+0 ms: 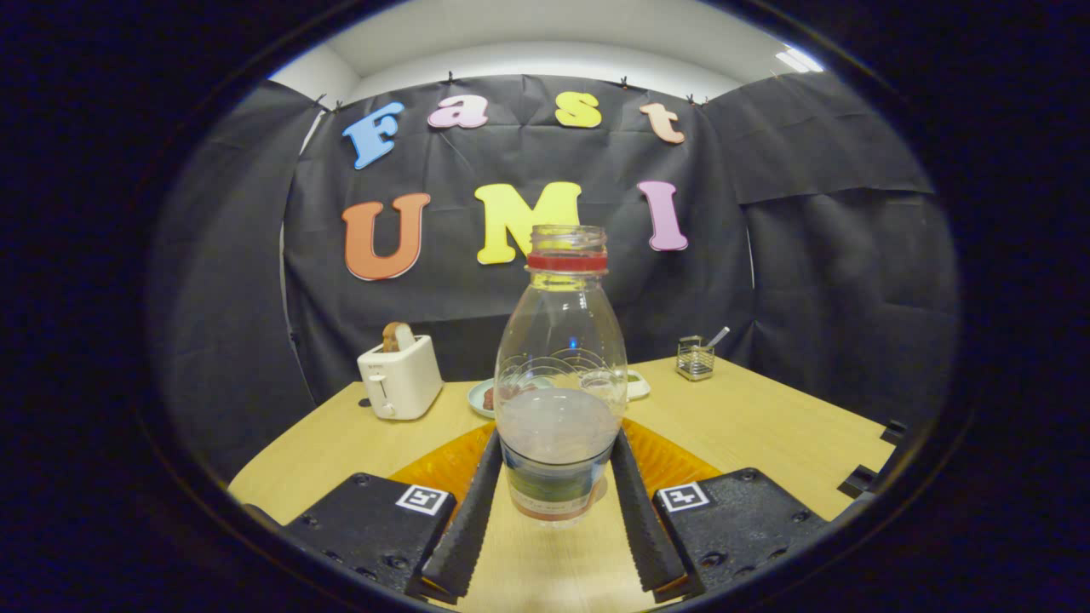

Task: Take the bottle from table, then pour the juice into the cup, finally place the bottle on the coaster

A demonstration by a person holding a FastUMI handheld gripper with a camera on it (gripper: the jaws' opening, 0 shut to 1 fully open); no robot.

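Between the two fingers of the gripper [555, 477] stands a clear plastic bottle [559, 400], upright on a light wooden table [766, 434]. Both fingers lie against the bottle's lower sides, one on each flank, so the jaws are closed onto it. The bottle has no cap; its open mouth sits above a red ring around the neck. Cloudy, pale liquid fills roughly the lower third. A label band wraps the bottle near its base, with green and dark areas, but its writing is too small and distorted to read.

Under and behind the bottle lies an orange ribbed coaster [673, 455], its edges spreading out past both fingers. Whether the bottle's base rests on the coaster or on bare table just in front of it cannot be told.

Each gripper body carries a square white tag with a black pattern near the base of its finger; no words can be read on them.

Beyond the bottle, a pale plate [484, 398] holds something reddish, partly hidden by the bottle. Through the clear plastic, something like a glass cup [603, 383] shows faintly. Farther left stands a white toaster [400, 375] with a slice of bread [397, 336] sticking out of its slot. Farther right, near the table's far edge, sits a small wire holder [696, 358] with a utensil handle leaning out.
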